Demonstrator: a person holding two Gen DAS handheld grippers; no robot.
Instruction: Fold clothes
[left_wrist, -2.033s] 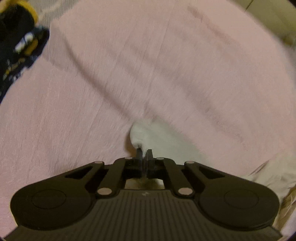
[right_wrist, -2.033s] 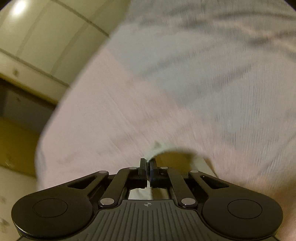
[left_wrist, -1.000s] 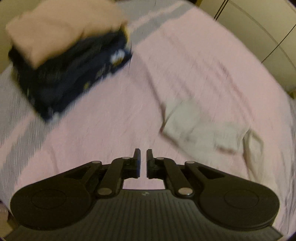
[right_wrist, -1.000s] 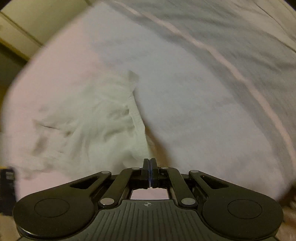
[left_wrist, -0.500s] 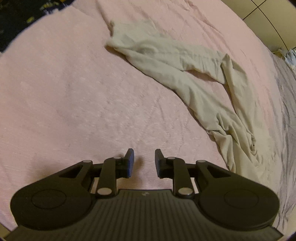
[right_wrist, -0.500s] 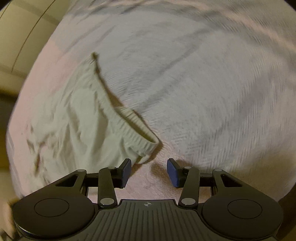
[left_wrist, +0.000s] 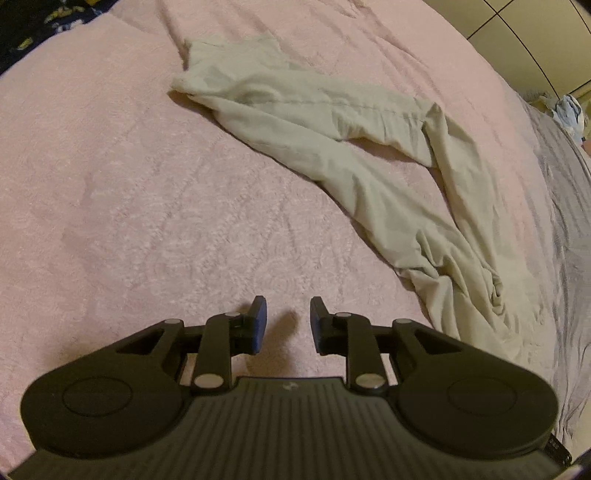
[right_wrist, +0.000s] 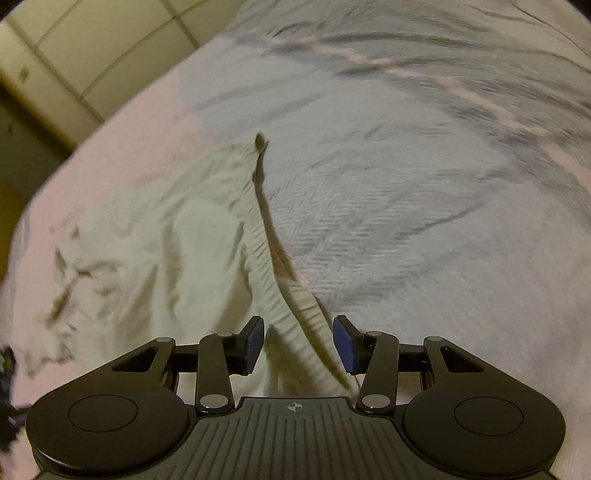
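A: Biggest thing first: the bed, under a pink textured blanket (left_wrist: 166, 206) with a grey herringbone cover (right_wrist: 424, 206) beside it. What lies on it?

B: One pale beige pair of long, thin trousers (left_wrist: 332, 136), crumpled and twisted. In the left wrist view the legs run from near the bed's far edge, where the cuffs lie, down toward the right, bunching where pink meets grey. The ribbed elastic waistband (right_wrist: 288, 306) shows in the right wrist view, lying along that same seam.

A: And the grippers?

B: The left gripper (left_wrist: 286, 321) hangs over bare pink blanket, jaws spread with nothing between them, the trousers well apart to its right. The right gripper (right_wrist: 298, 341) has its jaws spread on either side of the waistband; they have just been closing, yet the blue pads are not pressing on the cloth.

A: What could go wrong?

B: I'd judge the right jaws may pinch only one layer of the band, or catch the grey cover underneath too, since the band lies flat against it. Lifting then would drag the bedding or let the trousers hang skewed.

A: And the left?

B: The legs are twisted over each other. Grabbing one cuff alone would leave the twist in, and any fold would come out lopsided.
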